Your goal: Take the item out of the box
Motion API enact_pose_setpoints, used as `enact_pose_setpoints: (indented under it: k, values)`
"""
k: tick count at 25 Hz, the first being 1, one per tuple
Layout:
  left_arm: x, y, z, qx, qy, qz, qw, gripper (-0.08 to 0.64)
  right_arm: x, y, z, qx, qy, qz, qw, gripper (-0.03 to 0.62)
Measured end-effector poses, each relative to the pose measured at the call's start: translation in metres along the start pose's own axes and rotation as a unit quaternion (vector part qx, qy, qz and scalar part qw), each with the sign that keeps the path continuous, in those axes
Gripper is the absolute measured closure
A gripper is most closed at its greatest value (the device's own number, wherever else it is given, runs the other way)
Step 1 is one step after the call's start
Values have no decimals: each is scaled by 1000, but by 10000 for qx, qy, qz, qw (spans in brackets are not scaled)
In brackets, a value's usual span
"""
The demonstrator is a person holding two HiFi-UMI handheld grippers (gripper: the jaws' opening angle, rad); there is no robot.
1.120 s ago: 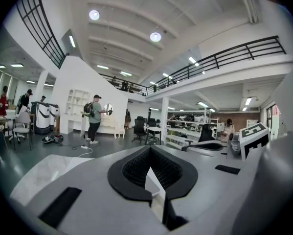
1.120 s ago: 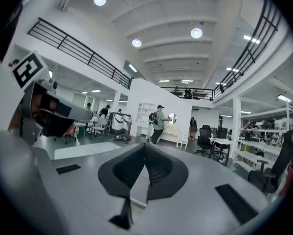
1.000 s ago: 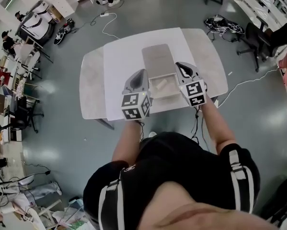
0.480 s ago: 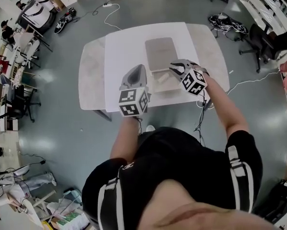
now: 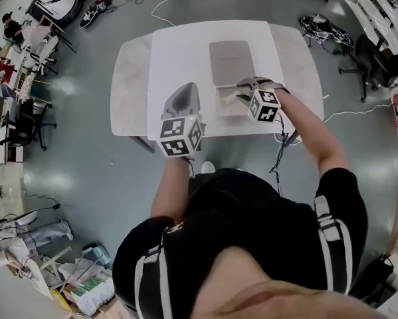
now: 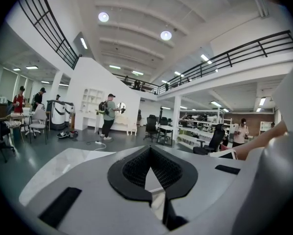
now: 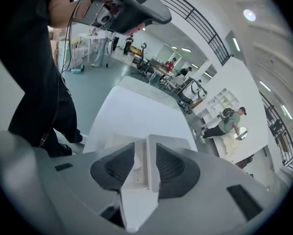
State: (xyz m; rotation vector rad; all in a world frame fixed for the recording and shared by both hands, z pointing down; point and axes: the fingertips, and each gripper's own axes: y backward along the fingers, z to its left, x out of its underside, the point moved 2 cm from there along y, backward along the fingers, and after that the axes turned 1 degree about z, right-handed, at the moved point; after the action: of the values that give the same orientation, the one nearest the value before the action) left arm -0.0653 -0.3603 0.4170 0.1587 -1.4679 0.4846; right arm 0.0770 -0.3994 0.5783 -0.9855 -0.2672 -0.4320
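Observation:
An open white box (image 5: pixel 230 106) lies on the white table (image 5: pixel 179 52), its lid (image 5: pixel 231 62) folded flat behind it. My right gripper (image 5: pixel 240 92) reaches in from the right and hangs over the box's far edge. Its jaws have just been opening and stand open. In the right gripper view the box's thin raised wall (image 7: pixel 147 166) runs between the right gripper (image 7: pixel 145 148) jaws without the pads pressing on it. A pale item (image 7: pixel 133 164) shows inside the box. My left gripper (image 5: pixel 185 90) hovers left of the box, shut and empty; the left gripper (image 6: pixel 149 150) looks level across the room.
A grey tabletop (image 5: pixel 129 85) sticks out to the left of the white one. Office chairs (image 5: pixel 375 52), cables (image 5: pixel 325 35) and shelving stand on the floor around. People (image 6: pixel 108 115) stand far off in the hall.
The right gripper swung from beside the box's right side to over the box, dropped lower, and its jaws opened. The left gripper drew away to the left of the box.

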Motion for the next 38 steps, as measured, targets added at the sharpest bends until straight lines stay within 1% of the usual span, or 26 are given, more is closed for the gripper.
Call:
enact_pose_setpoints:
  k: [4, 7, 14, 20, 28, 34, 36, 38]
  values:
    - [4, 8, 13, -173, 46, 70, 9998, 549, 6, -20, 9, -222, 253, 183, 9993, 472]
    - [8, 13, 24, -292, 81, 118, 9995, 548, 11, -36, 15, -361, 360, 311, 9982, 472]
    - [19, 22, 46, -603, 176, 220, 9978, 549, 21, -70, 34, -679, 751, 538, 9934, 466]
    - [29, 33, 66, -866, 305, 332, 9952, 548, 20, -98, 42, -1057, 653, 590, 9905, 456]
    - [37, 37, 77, -1161, 399, 438, 9915, 549, 37, -126, 46, -1372, 968, 819, 9824, 448]
    - [44, 48, 86, -1316, 456, 484, 9891, 549, 41, -144, 56, -1573, 1180, 1029, 9750, 446]
    - [45, 52, 90, -1337, 469, 489, 9887, 549, 41, -151, 58, -1617, 1129, 1095, 9742, 446]
    - [45, 55, 94, -1352, 478, 498, 9884, 548, 41, -157, 57, -1586, 963, 1111, 9763, 446]
